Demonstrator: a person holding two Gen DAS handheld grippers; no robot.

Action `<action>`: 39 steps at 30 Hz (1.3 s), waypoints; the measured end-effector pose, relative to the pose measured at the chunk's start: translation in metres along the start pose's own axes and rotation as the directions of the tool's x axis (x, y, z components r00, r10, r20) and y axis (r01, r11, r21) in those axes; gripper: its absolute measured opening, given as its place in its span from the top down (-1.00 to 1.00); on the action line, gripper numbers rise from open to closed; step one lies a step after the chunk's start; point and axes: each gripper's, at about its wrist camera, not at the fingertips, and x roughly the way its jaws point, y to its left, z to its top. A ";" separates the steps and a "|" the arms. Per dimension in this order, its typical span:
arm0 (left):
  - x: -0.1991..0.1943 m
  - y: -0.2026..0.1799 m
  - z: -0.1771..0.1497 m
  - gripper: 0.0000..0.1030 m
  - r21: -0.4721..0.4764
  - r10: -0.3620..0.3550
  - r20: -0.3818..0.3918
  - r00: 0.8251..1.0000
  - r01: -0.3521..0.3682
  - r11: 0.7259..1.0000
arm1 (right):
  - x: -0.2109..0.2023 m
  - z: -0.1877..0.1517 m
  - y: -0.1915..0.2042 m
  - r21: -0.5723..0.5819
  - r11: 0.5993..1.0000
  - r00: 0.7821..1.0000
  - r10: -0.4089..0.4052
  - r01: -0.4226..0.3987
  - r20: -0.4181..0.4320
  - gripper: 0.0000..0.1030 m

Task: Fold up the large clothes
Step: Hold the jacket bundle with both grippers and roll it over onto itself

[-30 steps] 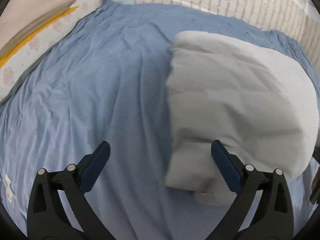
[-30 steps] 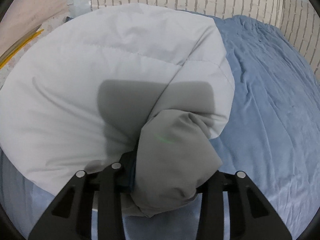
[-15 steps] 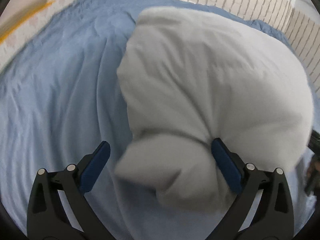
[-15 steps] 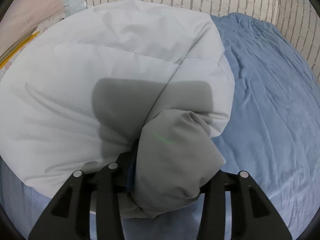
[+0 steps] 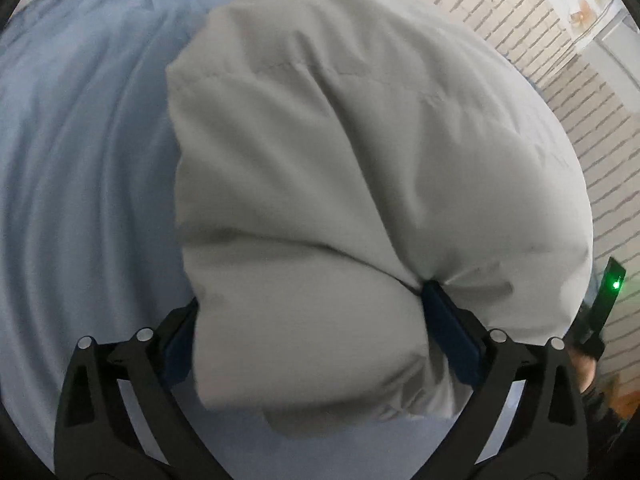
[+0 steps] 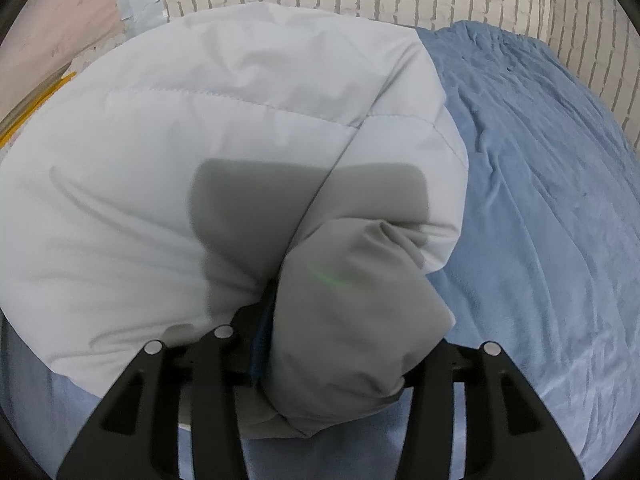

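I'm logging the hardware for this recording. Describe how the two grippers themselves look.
The left gripper and right gripper are alike: matte black plastic fingers with triangular cut-outs, round silver pivot pins and dark blue pads on their inner faces. No cables or printed markings show in either wrist view.

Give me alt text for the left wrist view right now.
A puffy pale grey padded jacket fills the frame, its near fold bulging between the wide-spread fingers of the left tool. It lies on a blue bedsheet, with a white brick-pattern wall behind.
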 end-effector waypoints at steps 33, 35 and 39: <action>-0.012 -0.078 0.021 -0.16 0.219 0.140 -0.022 0.990 -0.132 0.967 | 0.004 0.007 -0.003 -0.025 0.995 0.992 0.092 -0.094 -0.084 0.41; -0.012 -0.080 0.023 -0.17 0.220 0.143 -0.021 0.989 -0.135 0.966 | 0.007 0.010 -0.004 -0.015 0.994 0.991 0.103 -0.105 -0.086 0.40; -0.005 -0.086 0.024 -0.19 0.228 0.162 -0.016 0.987 -0.154 0.961 | 0.012 0.009 -0.004 -0.005 0.991 0.988 0.130 -0.130 -0.082 0.39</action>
